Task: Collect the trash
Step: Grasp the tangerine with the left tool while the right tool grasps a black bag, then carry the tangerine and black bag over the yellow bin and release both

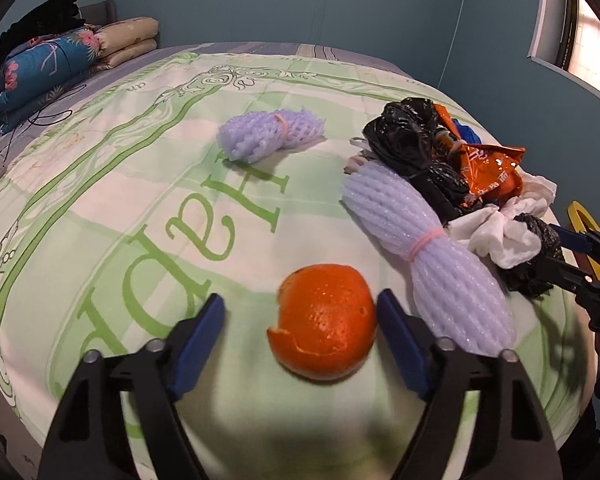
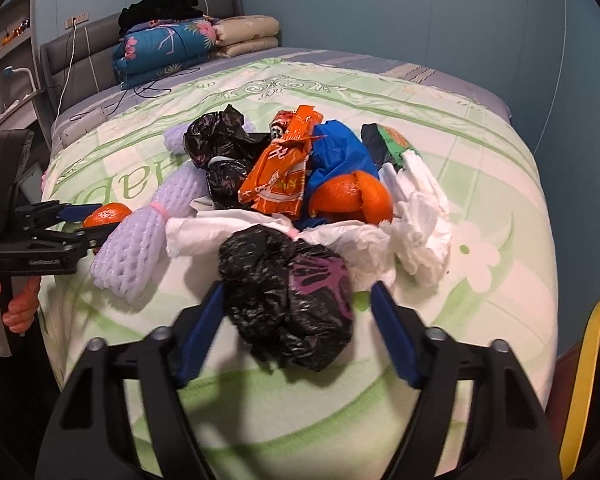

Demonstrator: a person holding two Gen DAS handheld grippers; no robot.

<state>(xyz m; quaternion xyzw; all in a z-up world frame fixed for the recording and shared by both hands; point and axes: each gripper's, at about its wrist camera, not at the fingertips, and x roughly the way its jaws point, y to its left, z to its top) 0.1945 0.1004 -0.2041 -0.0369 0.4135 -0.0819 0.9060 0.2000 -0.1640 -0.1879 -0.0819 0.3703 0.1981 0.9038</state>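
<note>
Nothing looks collected yet: the left gripper [image 1: 300, 320] is spread around a hollow orange peel [image 1: 326, 322], the right gripper [image 2: 296, 312] spread around a crumpled black plastic bag [image 2: 288, 300].

Even indoor light; daylight glows at the window [image 1: 592, 40]. Soft shadows fall below it. Fisheye bends edges; near fingers perhaps slightly blurred.

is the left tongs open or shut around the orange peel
Open. In the left wrist view the left tongs stand wide apart with the orange peel between them; one pad looks to be touching it, the other is clear of it.
</note>
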